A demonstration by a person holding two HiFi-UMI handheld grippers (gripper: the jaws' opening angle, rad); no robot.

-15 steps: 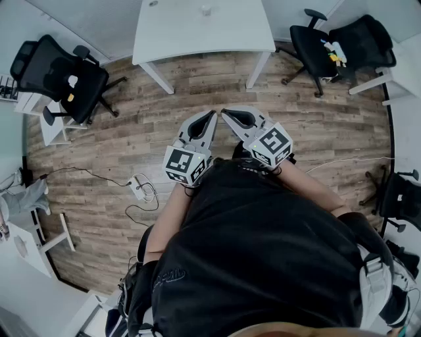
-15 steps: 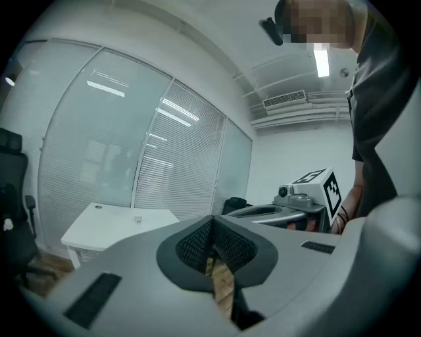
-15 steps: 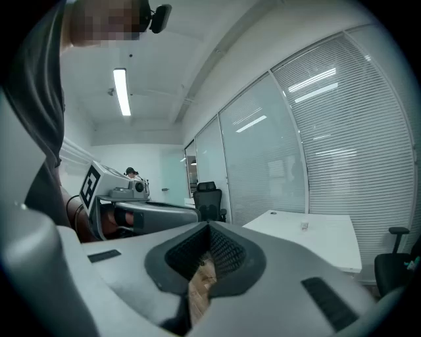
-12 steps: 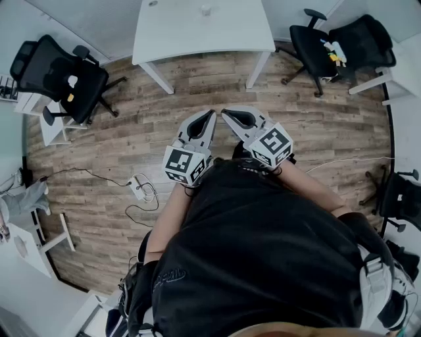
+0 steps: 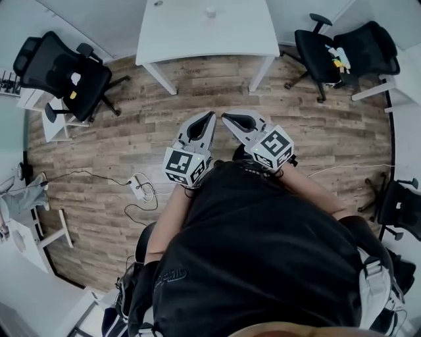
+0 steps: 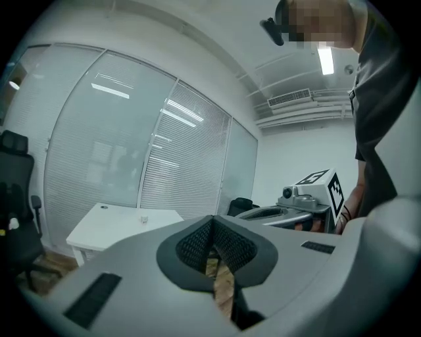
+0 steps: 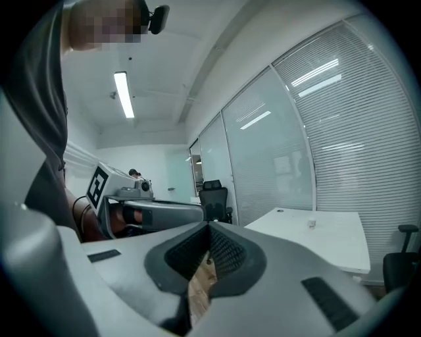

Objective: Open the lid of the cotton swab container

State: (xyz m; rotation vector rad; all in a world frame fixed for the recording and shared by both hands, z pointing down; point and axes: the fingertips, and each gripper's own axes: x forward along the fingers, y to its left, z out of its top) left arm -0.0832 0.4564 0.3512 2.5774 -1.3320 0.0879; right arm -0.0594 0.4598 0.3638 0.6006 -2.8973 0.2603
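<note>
While both grippers hang close in front of the person's chest, the small white cotton swab container sits well apart from them. It rests on a white rectangular table at the far side of the room and is too small to show its lid. The left gripper has its fingers pressed together with nothing between them. The right gripper, just beside it, is likewise closed and empty. Their tips nearly meet and point toward the table. Below them runs a brown wood-plank floor, and a stretch of it lies between the grippers and the table. The gripper views show glass walls with white blinds behind the table. A black office chair stands at the far left, and two more black chairs at the far right. A white power strip with a dark cable lies on the floor to the near left.
</note>
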